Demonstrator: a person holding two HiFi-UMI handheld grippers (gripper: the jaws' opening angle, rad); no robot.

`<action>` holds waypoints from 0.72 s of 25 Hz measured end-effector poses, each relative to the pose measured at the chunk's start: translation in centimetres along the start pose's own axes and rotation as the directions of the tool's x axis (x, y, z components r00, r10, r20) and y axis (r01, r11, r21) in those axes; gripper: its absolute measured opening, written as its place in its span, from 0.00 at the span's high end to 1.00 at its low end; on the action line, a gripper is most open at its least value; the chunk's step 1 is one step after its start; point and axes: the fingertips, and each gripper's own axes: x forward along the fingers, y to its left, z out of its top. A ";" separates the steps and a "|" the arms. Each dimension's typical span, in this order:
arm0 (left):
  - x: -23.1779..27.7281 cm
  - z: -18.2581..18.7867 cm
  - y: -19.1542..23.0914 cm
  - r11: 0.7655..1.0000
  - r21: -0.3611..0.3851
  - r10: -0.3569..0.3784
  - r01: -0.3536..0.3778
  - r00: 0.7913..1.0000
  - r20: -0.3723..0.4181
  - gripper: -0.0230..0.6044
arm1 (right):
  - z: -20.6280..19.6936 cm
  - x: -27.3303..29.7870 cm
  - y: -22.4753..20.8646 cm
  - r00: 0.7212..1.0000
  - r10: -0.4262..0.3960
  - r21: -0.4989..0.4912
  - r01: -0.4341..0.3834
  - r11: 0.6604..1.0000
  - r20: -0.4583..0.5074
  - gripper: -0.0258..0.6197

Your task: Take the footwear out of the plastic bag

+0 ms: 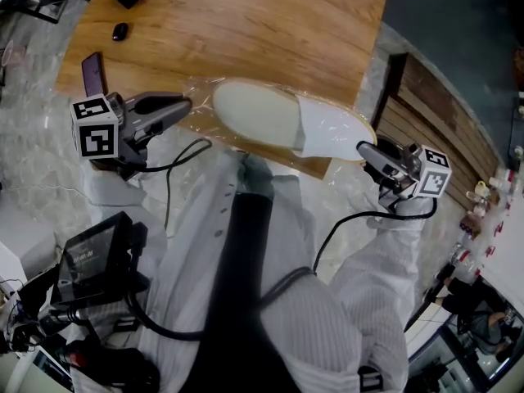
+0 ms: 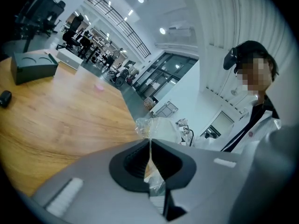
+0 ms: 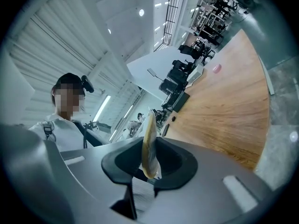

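A white slipper (image 1: 278, 119) with a pale sole lies near the front edge of the wooden table (image 1: 246, 23), partly inside a clear plastic bag (image 1: 201, 109). My left gripper (image 1: 190, 105) is at the bag's left end. In the left gripper view, a thin fold of the plastic bag (image 2: 152, 125) is pinched between the shut jaws of the left gripper (image 2: 150, 146). My right gripper (image 1: 363, 148) is at the slipper's right end. Its jaws press on the yellowish edge of the slipper's sole (image 3: 149, 139), which stands upright between them in the right gripper (image 3: 150, 148).
A small black oval object (image 1: 120, 31) and a dark phone (image 1: 93, 72) lie on the table's left side. A dark box (image 2: 32, 66) stands further back. Wooden slats (image 1: 426, 113) lie on the floor to the right. The person's white coat fills the foreground.
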 end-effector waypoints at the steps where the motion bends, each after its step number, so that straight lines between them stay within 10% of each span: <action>1: -0.1 0.1 0.2 1.000 -0.002 0.012 -0.012 1.000 0.005 0.95 | 0.0 -0.2 -0.1 1.000 -0.004 0.001 0.004 1.000 0.004 0.82; 18: -5.3 1.3 3.8 0.967 -0.044 0.255 -0.252 0.962 0.099 0.96 | 1.1 -7.4 -1.4 0.950 -0.266 0.020 0.266 0.964 0.162 0.83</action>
